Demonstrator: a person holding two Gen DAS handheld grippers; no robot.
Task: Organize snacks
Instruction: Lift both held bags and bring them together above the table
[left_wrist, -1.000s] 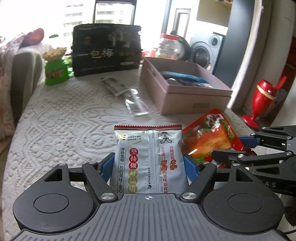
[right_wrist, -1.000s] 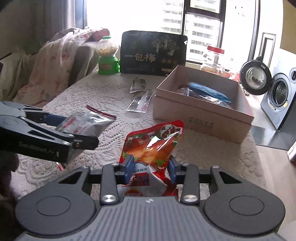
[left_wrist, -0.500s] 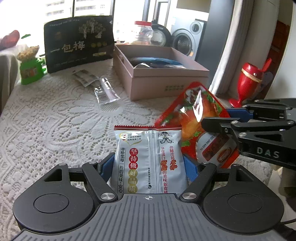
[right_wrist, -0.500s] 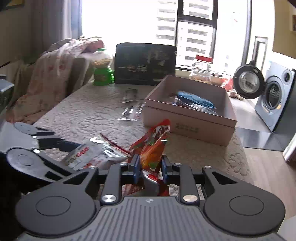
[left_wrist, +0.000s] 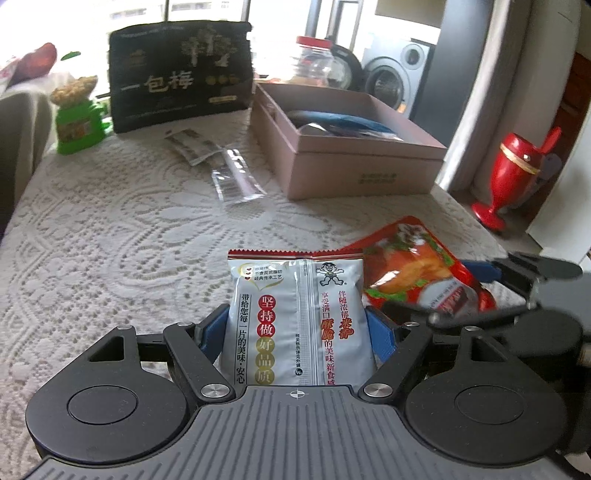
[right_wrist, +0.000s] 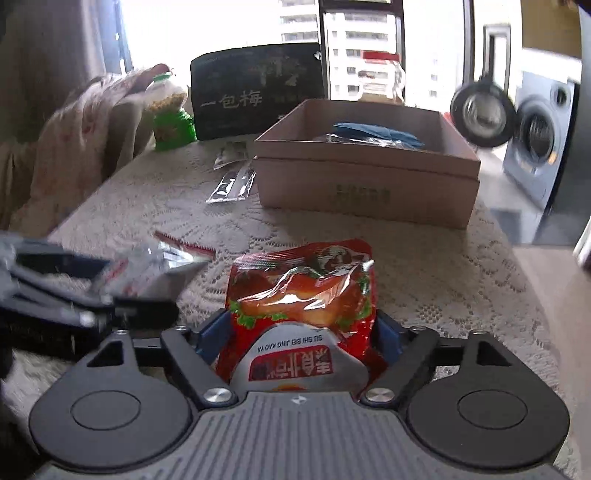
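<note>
White lace tablecloth (left_wrist: 110, 229); washing machine (right_wrist: 543, 136), perhaps a laundry nook.

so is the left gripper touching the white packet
Touching. The left wrist view shows the left gripper's blue pads against both sides of the white packet.

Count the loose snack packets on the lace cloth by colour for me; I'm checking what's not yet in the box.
Red: 1, red packet between the opening right gripper fingers
Silver-white: 1, white packet in the left gripper
Clear or grey: 2, clear sachet and grey sachet
Total: 4
</note>
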